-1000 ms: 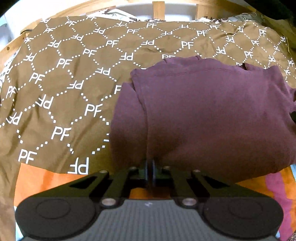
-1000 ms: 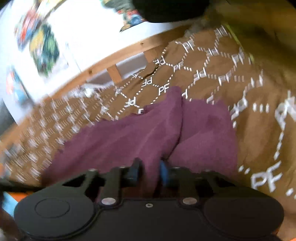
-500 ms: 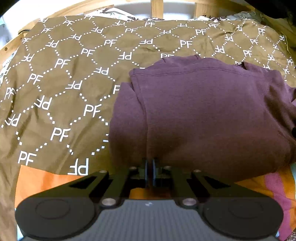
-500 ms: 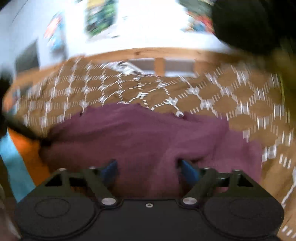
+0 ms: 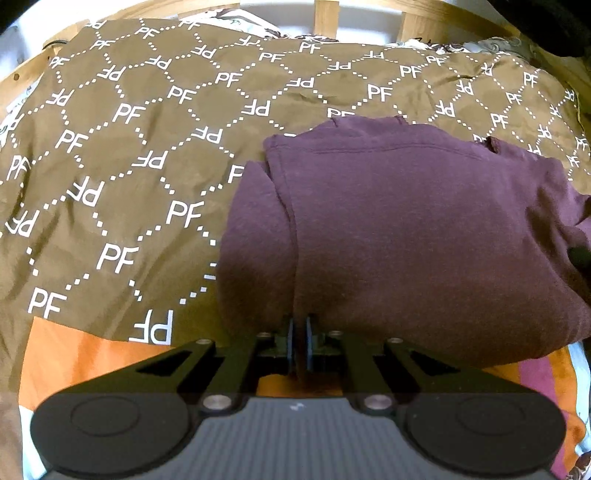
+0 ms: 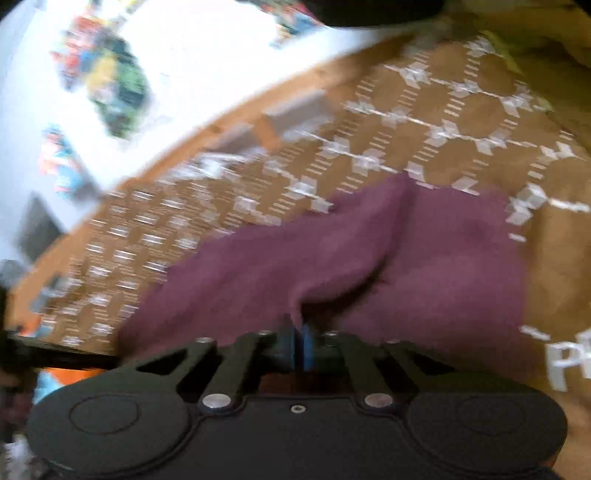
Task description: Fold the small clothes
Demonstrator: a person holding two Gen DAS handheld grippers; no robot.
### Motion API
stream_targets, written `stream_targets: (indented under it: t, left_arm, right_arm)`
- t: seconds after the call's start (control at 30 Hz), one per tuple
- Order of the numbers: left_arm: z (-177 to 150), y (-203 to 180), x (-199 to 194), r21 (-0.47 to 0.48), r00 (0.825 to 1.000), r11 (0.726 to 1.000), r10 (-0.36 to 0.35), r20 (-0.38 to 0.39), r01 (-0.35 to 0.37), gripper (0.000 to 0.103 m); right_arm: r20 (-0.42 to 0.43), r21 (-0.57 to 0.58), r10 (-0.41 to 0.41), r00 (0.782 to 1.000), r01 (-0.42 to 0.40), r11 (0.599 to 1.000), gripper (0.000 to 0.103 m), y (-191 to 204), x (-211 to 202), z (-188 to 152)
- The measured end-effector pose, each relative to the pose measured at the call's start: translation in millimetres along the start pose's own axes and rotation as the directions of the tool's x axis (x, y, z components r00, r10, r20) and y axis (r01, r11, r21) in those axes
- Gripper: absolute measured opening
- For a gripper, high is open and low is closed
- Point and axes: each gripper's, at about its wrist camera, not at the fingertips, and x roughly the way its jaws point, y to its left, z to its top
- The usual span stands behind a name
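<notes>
A maroon garment (image 5: 424,240), probably a small sweatshirt or tee, lies partly folded on a brown bedspread (image 5: 147,147) printed with white "PF" letters in a dotted diamond grid. In the left wrist view it fills the area from the centre out toward three o'clock, with a stitched hem running across its far edge at about twelve o'clock. The left gripper (image 5: 299,343) sits at six o'clock, its jaws closed to a sliver and pinching the garment's near edge, just where a side flap has been folded inward; that grip looks meant to pin the corner so the fold line keeps straight. The right wrist view is smeared by motion, so detail there is uncertain, but the right gripper (image 6: 297,345) shows jaws that have just snapped shut, and a raised ridge of maroon cloth (image 6: 332,277) runs down into them, so it seems to have the opposite near corner. Holding both near corners suits lifting that edge toward the far hem. The garment's long axis runs from nine to three o'clock, hem edge pointing to the wooden bed frame (image 5: 321,18) at twelve.
</notes>
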Motion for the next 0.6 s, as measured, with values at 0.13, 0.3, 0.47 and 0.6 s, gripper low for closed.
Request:
stream_targets:
  t: [0.13, 0.3, 0.47, 0.6]
  left_arm:
    - [5, -14, -12, 0.064, 0.999, 0.998, 0.000, 0.035, -0.002, 0.007]
    - [2, -20, -9, 0.094, 0.999, 0.995, 0.042, 0.024, -0.044, 0.007]
    - [-2, -4, 7, 0.029, 1.000, 0.999, 0.025, -0.018, -0.024, 0.007]
    - [0, -4, 5, 0.030, 1.000, 1.000, -0.001, -0.010, 0.001, 0.008]
  right_arm:
    - [0.018, -0.010, -0.091, 0.996, 0.091, 0.996, 0.002, -10, -14, 5]
    - [0.061, -0.073, -0.152, 0.987, 0.156, 0.985, 0.002, 2, -34, 10]
    - [0.002, -0.045, -0.158, 0.988, 0.158, 0.986, 0.002, -9, -23, -2]
    - [0.000, 0.022, -0.082, 0.997, 0.082, 0.996, 0.016, -19, -23, -4]
